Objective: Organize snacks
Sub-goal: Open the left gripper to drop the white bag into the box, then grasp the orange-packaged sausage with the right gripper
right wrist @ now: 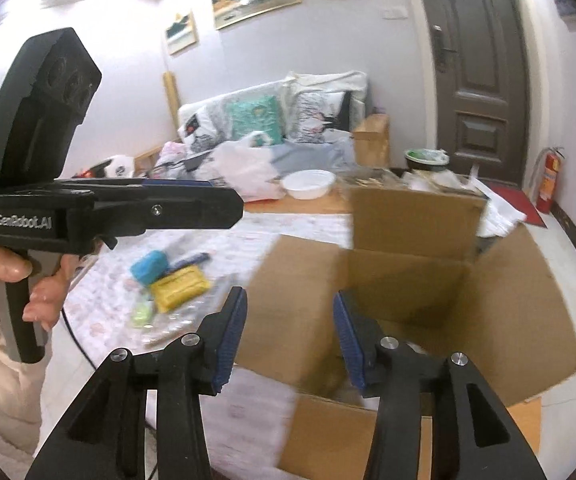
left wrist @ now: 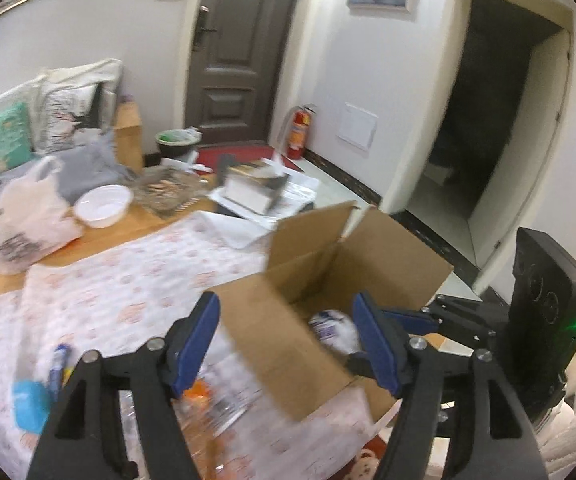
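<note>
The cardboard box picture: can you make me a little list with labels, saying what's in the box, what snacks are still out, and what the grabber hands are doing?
box: cardboard box, flaps open, on the patterned cloth
inside box: a white-and-blue packet, blurry
snacks still out: yellow packet and blue packet, beside the box
left gripper: open, empty
right gripper: open, empty, over the box
nearby: white bowl

Box (left wrist: 311, 320): near flaps motion-blurred; floor mostly hidden by its walls. White packet (left wrist: 333, 326) inside: label unreadable, right part behind the left gripper's finger (left wrist: 375, 344). Orange packet (left wrist: 200, 394): smeared, partly behind the other finger. Blue packet (left wrist: 30, 402): blurred, print illegible. Yellow packet (right wrist: 180, 286): text too small. Left gripper (right wrist: 208, 200), right view: fingertips hidden edge-on.
</note>
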